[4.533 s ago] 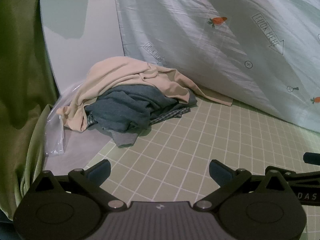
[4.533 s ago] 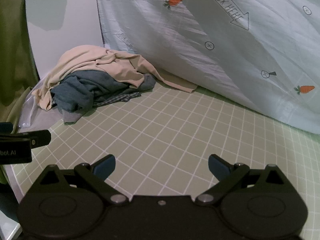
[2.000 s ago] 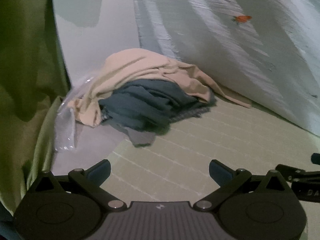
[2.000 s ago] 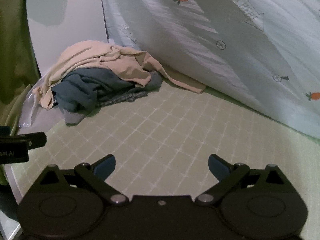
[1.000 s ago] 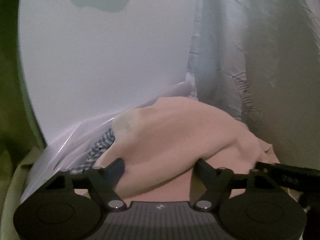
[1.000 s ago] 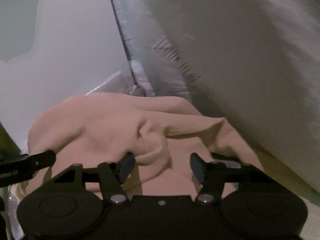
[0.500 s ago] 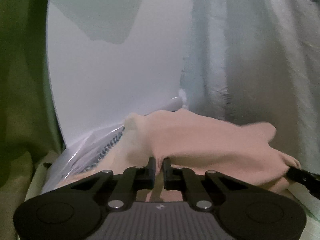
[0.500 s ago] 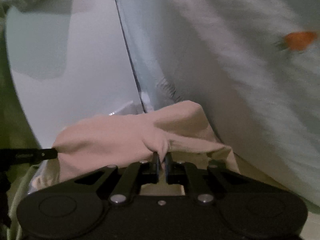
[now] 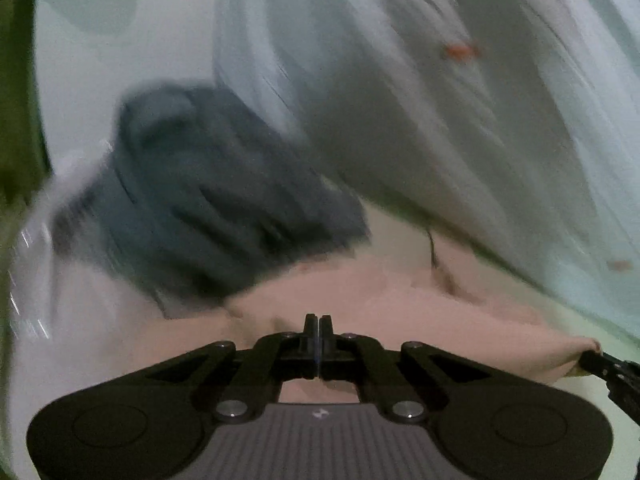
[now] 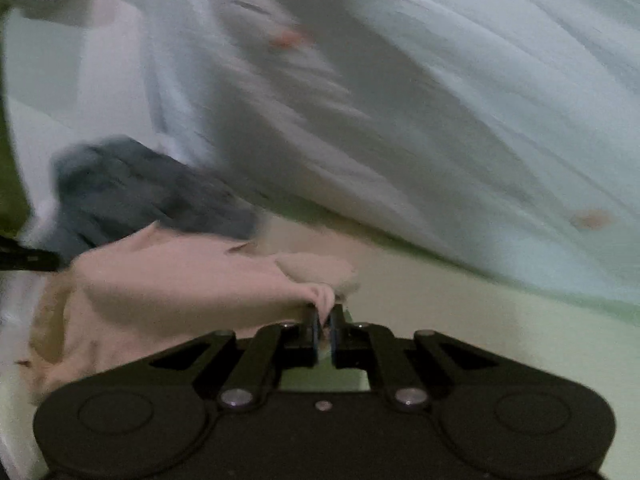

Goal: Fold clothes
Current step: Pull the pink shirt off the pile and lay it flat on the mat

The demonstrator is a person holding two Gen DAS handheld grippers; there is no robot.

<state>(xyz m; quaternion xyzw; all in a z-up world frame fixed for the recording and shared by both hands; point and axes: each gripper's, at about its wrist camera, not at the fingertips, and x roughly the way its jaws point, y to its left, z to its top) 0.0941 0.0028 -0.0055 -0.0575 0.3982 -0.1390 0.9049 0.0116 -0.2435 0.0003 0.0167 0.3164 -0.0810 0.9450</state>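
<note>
A beige garment (image 9: 400, 300) stretches between both grippers, pulled off the pile and blurred by motion. My left gripper (image 9: 319, 320) is shut on its edge, with cloth spreading ahead of the closed jaws. My right gripper (image 10: 325, 314) is shut on another bunched edge of the same beige garment (image 10: 180, 280). In the left wrist view the right gripper (image 9: 592, 354) shows at the far right, holding the cloth's corner. A heap of dark blue-grey clothes (image 9: 208, 200) lies behind, uncovered, and shows in the right wrist view as the dark clothes (image 10: 140, 188).
A pale sheet with small carrot prints (image 9: 460, 100) hangs along the back and right. A white panel (image 9: 120, 40) stands behind the pile. Pale green surface (image 10: 520, 320) lies to the right. Green fabric (image 9: 16, 120) borders the left edge.
Both grippers closed on the beige garment and pulled it back off the pile, uncovering the dark clothes. The views swung right and are now motion-blurred.
</note>
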